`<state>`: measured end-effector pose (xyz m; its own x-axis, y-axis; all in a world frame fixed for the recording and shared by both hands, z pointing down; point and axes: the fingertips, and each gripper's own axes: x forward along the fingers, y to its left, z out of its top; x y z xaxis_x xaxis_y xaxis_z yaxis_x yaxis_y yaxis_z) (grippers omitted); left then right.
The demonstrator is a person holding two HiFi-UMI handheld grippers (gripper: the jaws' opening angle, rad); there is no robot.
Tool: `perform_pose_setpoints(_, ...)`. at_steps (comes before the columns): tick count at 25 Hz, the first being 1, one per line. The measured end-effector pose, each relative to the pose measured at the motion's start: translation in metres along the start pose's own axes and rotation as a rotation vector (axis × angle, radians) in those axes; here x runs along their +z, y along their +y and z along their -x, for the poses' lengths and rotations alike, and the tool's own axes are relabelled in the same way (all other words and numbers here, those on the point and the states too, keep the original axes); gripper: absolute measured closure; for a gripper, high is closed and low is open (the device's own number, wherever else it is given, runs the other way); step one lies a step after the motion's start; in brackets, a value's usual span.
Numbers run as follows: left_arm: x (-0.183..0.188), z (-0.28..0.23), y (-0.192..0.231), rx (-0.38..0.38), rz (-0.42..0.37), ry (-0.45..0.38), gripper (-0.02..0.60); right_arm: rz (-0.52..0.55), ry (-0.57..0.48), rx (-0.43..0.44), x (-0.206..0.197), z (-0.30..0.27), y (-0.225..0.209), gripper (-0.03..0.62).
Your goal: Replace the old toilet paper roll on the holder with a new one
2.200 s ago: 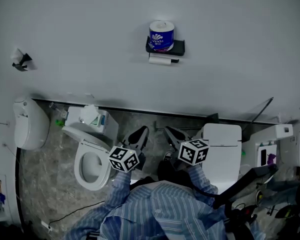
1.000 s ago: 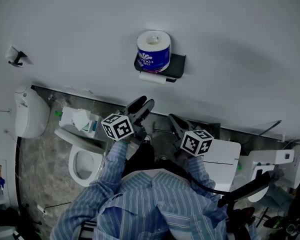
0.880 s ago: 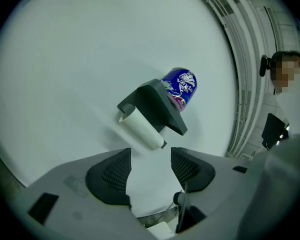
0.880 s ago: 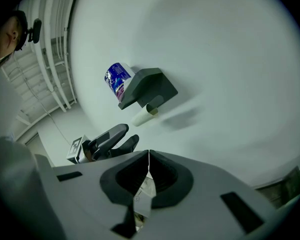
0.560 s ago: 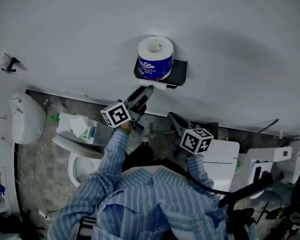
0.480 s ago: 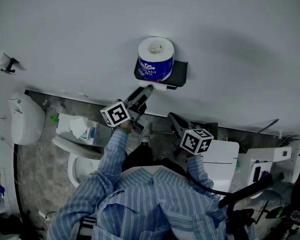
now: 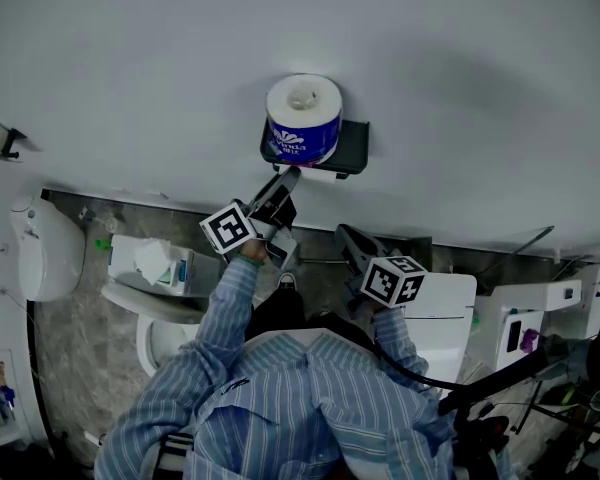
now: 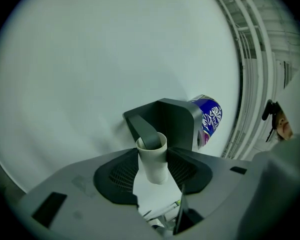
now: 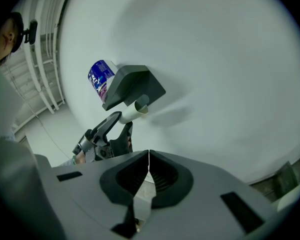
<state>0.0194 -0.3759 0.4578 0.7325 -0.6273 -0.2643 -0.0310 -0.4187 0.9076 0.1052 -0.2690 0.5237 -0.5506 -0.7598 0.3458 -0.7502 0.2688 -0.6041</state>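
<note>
Right now the left arm is stretched forward, its striped sleeve (image 7: pixel 220 303) running up toward 12 o'clock from the person's body. The left tongs (image 7: pixel 283 183) slant toward 1 o'clock and tilt a little upward. Their marker cube (image 7: pixel 228 230) sits just behind them at 7 o'clock. These tongs reach the old cardboard tube (image 8: pixel 153 164), which hangs on the dark arm (image 8: pixel 146 131) of the holder (image 8: pixel 172 121), just under its shelf. The jaws have just been closing. In the left gripper view the tube stands between them, its open end at the tips, with a pad (image 8: pixel 121 171) meeting it on each side. They stay fairly wide because the tube fills the gap.

The new roll (image 7: pixel 302 118), in a blue printed wrapper, stands upright on top of the holder's shelf, toward its 9 o'clock end. It is at 12 o'clock from the tube and apart from both tongs.

The right arm is bent and kept close to the body. The right tongs (image 9: pixel 149 156) hang lower, at about 4 o'clock from the left pair and well short of the wall (image 7: pixel 460 88). They point toward 11 o'clock and dip slightly. Their jaws are pressed fully together with nothing between them, and their cube (image 7: pixel 392 280) is at 5 o'clock of the tips.
</note>
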Motion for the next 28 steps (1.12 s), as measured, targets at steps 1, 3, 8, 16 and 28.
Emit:
perform_pose_setpoints(1, -0.002, -0.001, -0.001, -0.004, -0.001, 0.007, 0.399, -0.003, 0.000, -0.005, -0.001, 0.001, -0.001, 0.588)
perform_pose_setpoints(3, -0.008, -0.005, -0.004, -0.009, -0.005, 0.030, 0.402, -0.011, -0.002, -0.014, -0.002, 0.004, -0.004, 0.588)
perform_pose_setpoints(8, -0.026, -0.019, -0.011, -0.041, 0.029, 0.066, 0.405, -0.028, -0.012, -0.046, -0.003, 0.015, -0.012, 0.588)
perform_pose_setpoints(16, -0.072, -0.048, -0.016, -0.065, 0.045, 0.208, 0.405, -0.061, -0.043, -0.103, -0.001, 0.036, -0.031, 0.588)
perform_pose_setpoints(28, -0.124, -0.069, -0.024, -0.089, -0.144, 0.449, 0.406, -0.086, -0.122, -0.188, 0.015, 0.059, -0.057, 0.588)
